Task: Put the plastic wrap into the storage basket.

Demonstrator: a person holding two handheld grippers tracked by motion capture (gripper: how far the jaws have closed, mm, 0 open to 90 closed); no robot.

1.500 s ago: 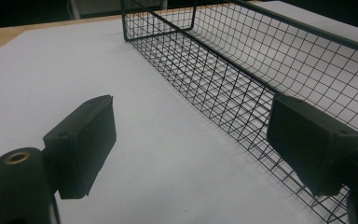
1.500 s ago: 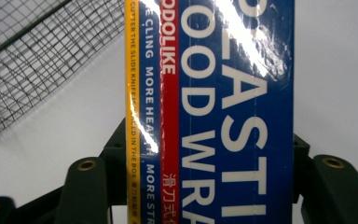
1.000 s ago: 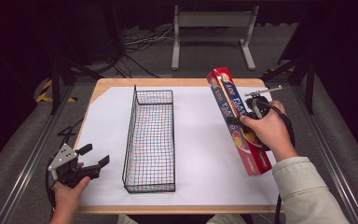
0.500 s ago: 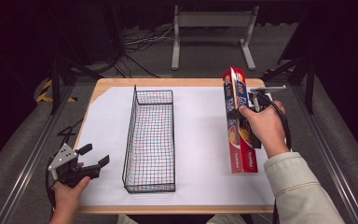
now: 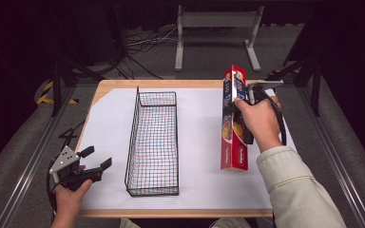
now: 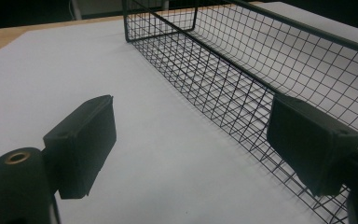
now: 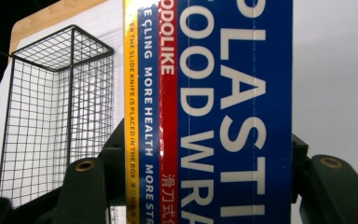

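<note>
The right gripper [image 5: 241, 108] is clamped on the plastic wrap box [image 5: 233, 118], which has swung from a slant a second ago to run straight from six to twelve o'clock, its far end raised off the white sheet [image 5: 199, 142]. It now lies parallel to the wire basket [image 5: 153, 142] at its nine o'clock, likely lined up for lowering in. The left gripper [image 5: 95, 159] rests at seven o'clock, jaws wide apart and empty.

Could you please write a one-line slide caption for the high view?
Right gripper holds a plastic wrap box beside a wire basket; left gripper rests open.
</note>
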